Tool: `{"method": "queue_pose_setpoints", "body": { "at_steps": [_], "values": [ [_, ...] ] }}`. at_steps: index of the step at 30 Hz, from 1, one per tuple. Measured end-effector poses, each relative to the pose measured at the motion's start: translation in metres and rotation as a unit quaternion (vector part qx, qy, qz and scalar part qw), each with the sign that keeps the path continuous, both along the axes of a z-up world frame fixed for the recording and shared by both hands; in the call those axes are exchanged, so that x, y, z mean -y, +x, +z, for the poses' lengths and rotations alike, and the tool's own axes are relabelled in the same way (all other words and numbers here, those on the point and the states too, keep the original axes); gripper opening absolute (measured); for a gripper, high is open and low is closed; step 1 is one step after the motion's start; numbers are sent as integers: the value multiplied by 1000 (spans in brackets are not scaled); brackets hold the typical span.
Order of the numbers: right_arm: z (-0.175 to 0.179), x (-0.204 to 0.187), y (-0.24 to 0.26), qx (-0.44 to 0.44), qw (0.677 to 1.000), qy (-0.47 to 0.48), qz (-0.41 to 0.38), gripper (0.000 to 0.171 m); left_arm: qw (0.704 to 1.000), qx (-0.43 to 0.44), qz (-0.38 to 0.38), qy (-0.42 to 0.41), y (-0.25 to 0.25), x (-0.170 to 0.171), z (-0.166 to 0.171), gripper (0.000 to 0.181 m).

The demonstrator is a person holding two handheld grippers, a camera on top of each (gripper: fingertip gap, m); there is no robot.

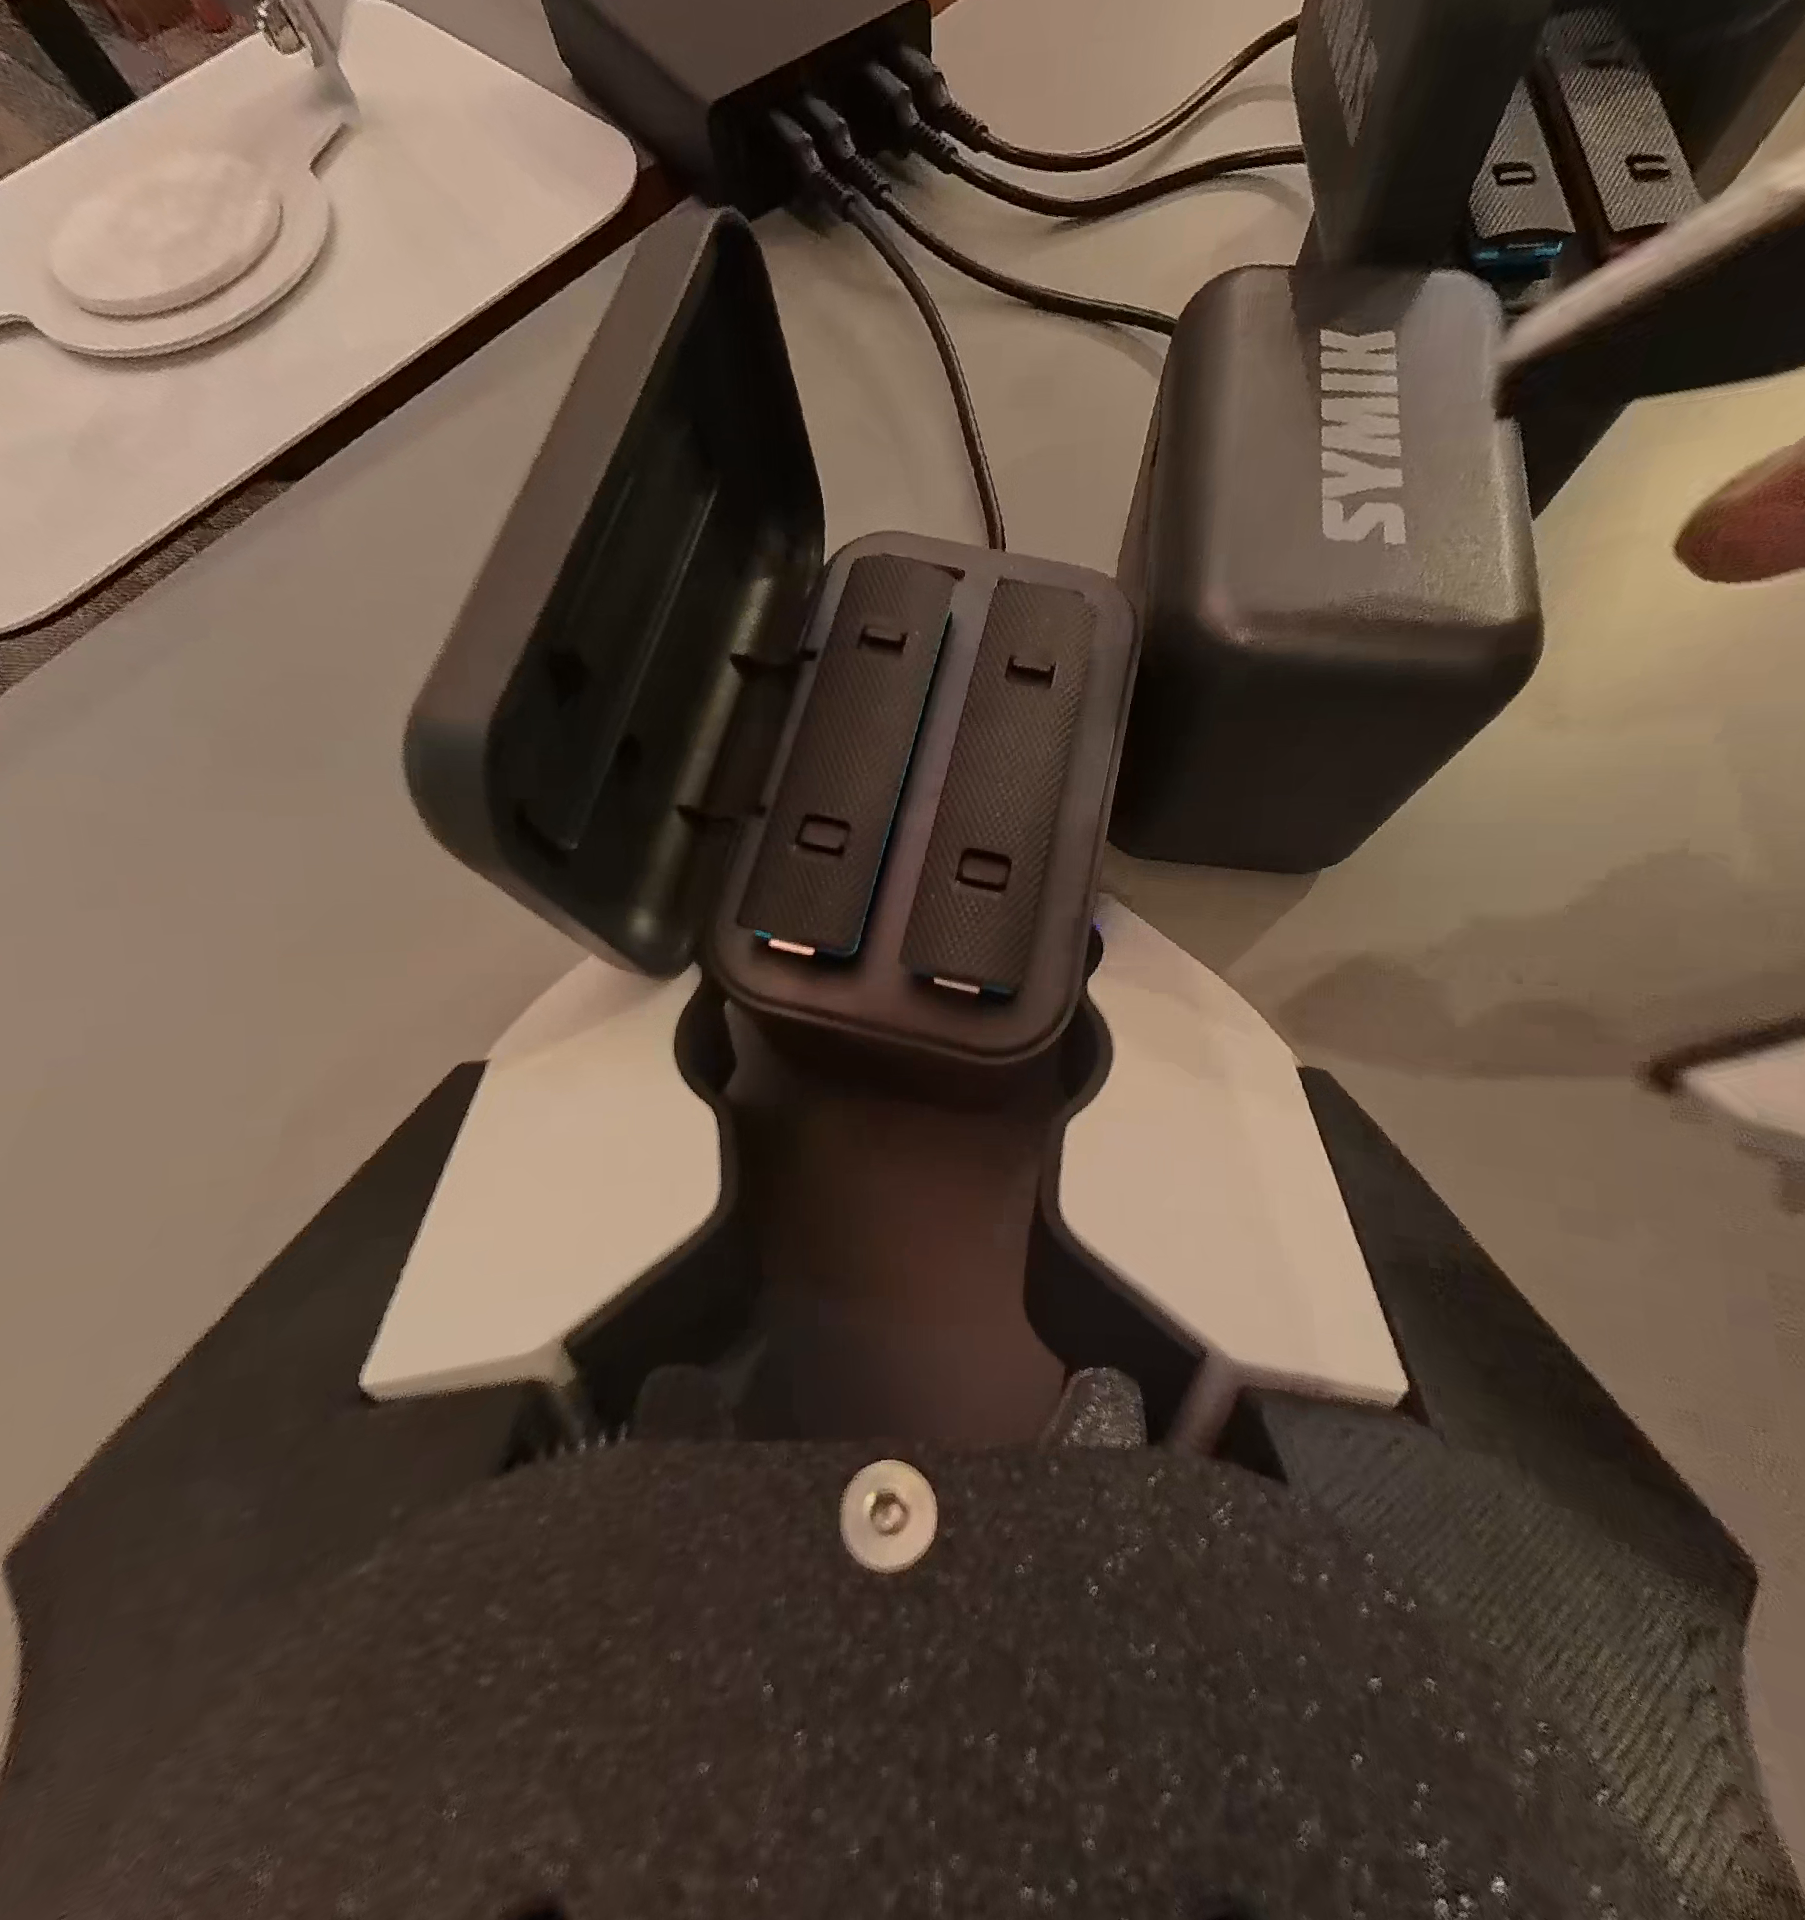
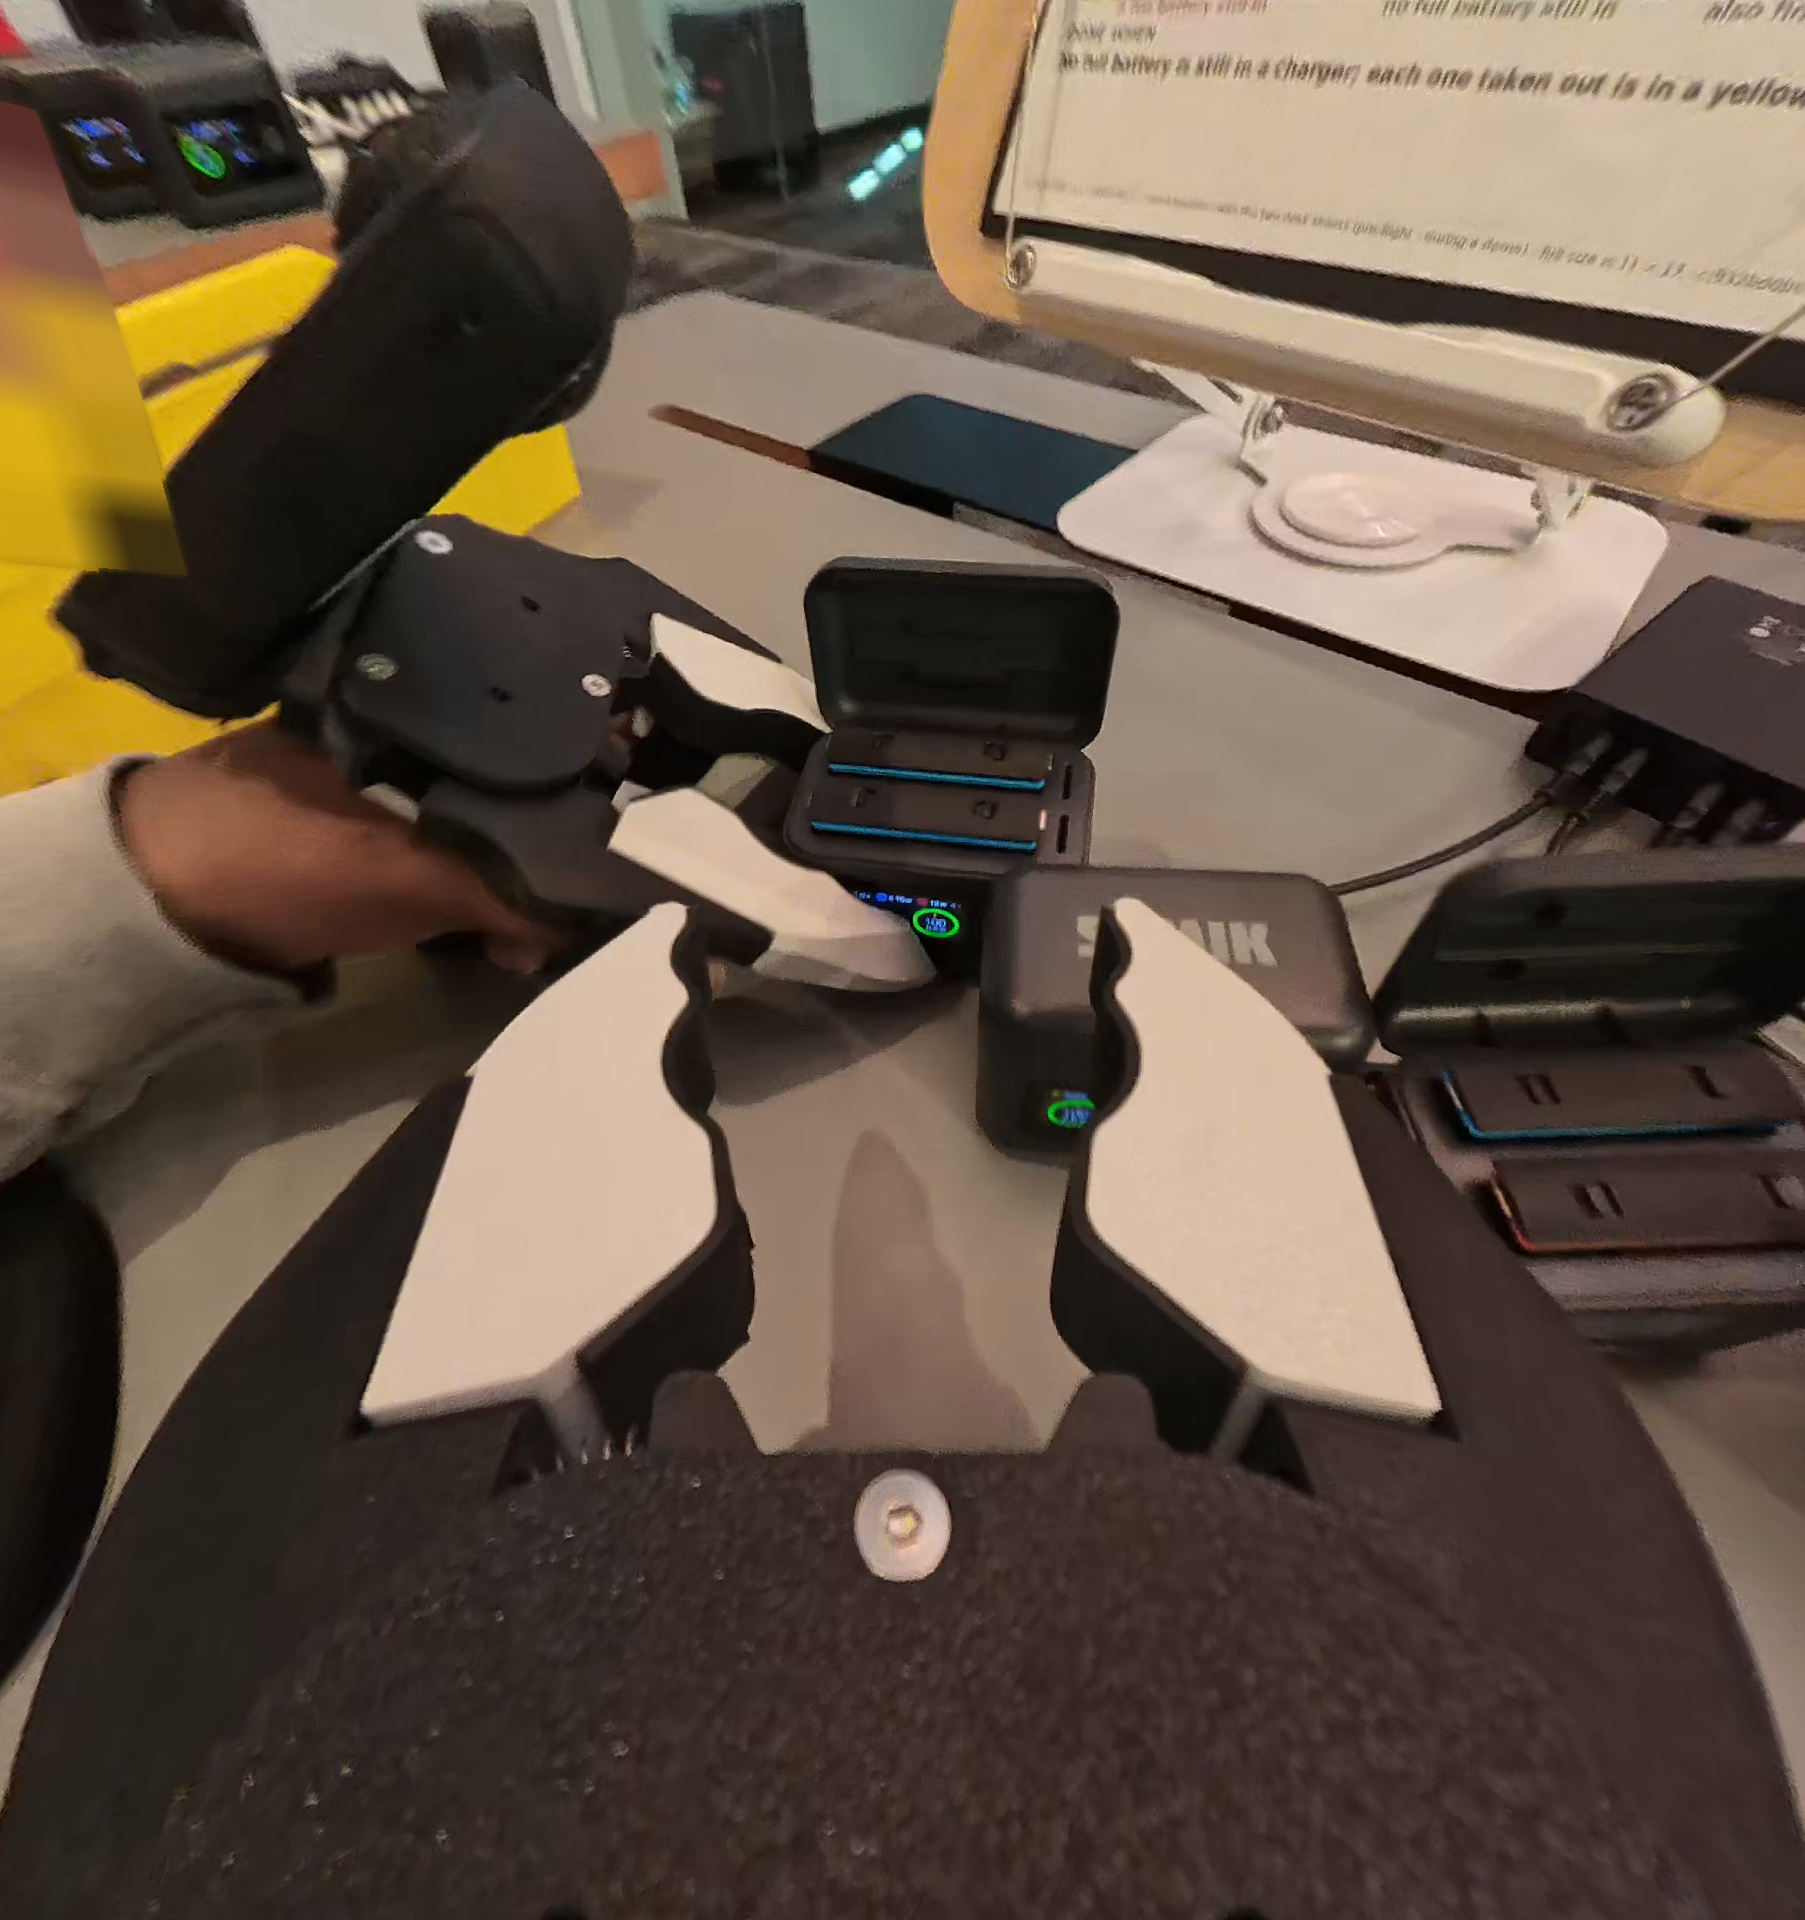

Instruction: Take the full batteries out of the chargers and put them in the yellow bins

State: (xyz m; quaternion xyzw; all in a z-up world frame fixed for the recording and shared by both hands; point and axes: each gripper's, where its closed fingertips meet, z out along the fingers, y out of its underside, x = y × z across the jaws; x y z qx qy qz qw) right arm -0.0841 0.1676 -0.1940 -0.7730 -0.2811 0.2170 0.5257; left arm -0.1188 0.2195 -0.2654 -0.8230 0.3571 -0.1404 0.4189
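An open charger (image 1: 908, 997) holds two black batteries (image 1: 846, 769) (image 1: 1002, 790). My left gripper (image 1: 893, 966) is shut on the charger's body, one white finger on each side. In the right wrist view its fingers (image 2: 742, 862) clasp this charger (image 2: 939, 821), whose display shows a green ring. My right gripper (image 2: 898, 925) is open and empty, just above the table, next to a closed charger (image 2: 1168, 987). A third charger (image 2: 1625, 1143) stands open at the right with two batteries. A yellow bin (image 2: 254, 312) is at the far left, partly hidden by the left gripper.
A black power hub (image 1: 732, 94) with cables feeds the chargers. A white stand base (image 2: 1345, 540) holds a framed sheet (image 2: 1397, 156) at the back. A dark phone (image 2: 971, 457) lies near it. More chargers (image 2: 181, 145) stand far back left. A person's sleeve (image 2: 36, 966) is at the left. About 10 cm separates my left fingertips from my right. Both grippers' tips are roughly 20 cm from the black power hub (image 1: 732, 94). Seen from the right wrist view (image 2: 1594, 703) as well.
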Motion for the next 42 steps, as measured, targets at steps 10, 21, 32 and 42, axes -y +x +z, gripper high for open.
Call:
{"method": "queue_pose_setpoints", "body": {
  "at_steps": [10, 21, 32, 42],
  "values": [
    [-23, -41, -27, 188, 977, -99, -22, 72, 1000, -3, 12, 4, -1, 0, 0, 63],
    [-32, -43, -31, 227, 947, -226, -7, 62, 1000, -1, 28, 1, -3, -1, 0, 63],
    [-31, -44, -32, 202, 955, -216, -20, 57, 999, 7, 31, -9, -4, 0, -1, 61],
    [20, -51, -34, 113, 979, -167, -14, 57, 999, 15, 33, -23, -6, -1, -2, 62]
  ]
}}
